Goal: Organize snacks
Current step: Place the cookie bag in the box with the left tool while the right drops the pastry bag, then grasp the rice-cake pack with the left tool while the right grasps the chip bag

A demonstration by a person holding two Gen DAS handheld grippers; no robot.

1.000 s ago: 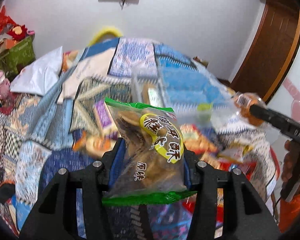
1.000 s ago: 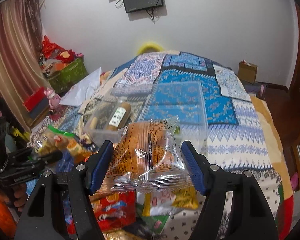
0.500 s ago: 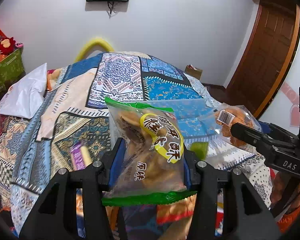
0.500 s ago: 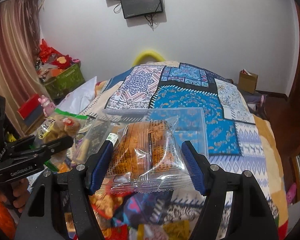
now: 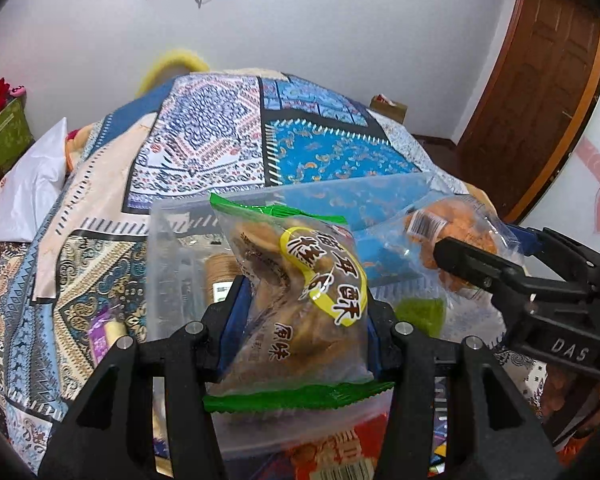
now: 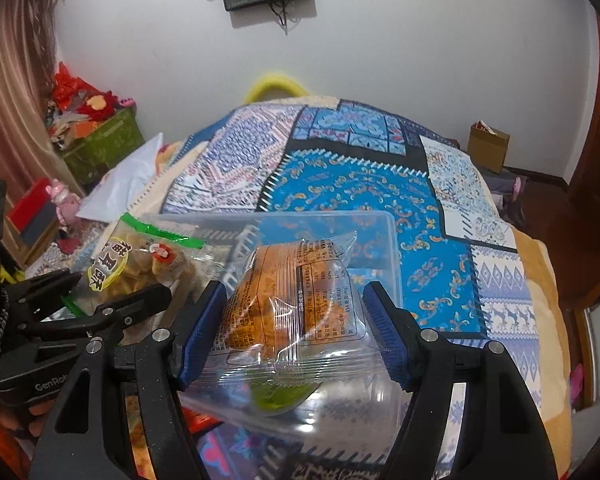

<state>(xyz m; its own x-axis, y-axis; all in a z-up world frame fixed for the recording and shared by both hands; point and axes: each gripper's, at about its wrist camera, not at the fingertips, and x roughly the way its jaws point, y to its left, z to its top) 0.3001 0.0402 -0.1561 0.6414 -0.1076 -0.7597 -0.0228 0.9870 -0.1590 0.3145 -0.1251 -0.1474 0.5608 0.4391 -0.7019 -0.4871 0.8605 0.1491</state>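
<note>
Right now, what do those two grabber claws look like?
Both are black plastic claws with two fingers each. The left gripper and right gripper have ribbed blue pads inside the fingers and small silver screws on top. One body shows white letters "DAS", the other "GenRob".

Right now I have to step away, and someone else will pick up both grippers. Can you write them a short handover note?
Left gripper: shut on the green-edged biscuit bag, held above the clear plastic box on the bed.
Right gripper: shut on the clear pastry packet, also over the box.
Done: a roll of crackers and a green item already lie in the box.
Left: drop both packs in, then gather the loose snacks at the near edge, such as the purple packet beside the box.
</note>
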